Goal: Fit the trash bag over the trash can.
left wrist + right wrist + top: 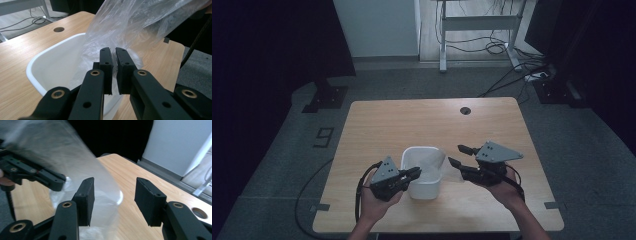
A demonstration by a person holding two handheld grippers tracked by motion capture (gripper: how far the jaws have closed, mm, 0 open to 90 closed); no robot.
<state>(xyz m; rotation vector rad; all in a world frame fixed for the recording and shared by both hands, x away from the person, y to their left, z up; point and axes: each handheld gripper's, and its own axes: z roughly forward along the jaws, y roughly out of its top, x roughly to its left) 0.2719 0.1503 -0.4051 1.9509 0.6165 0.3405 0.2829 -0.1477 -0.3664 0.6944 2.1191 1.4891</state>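
Left gripper [414,173] at the near-left rim of the white bin [412,156], jaws nearly closed, pinching a fold of the clear plastic bag [130,22], as far as I can tell. Right gripper [458,155] just right of the bin, jaws spread wide, holding nothing; bag film drapes over one jaw. Risk: thin film could slip or tear from the single pinch, or a pull could drag the light bin across the table [412,120]. Bin holds part of the bag; anything else inside is hidden.
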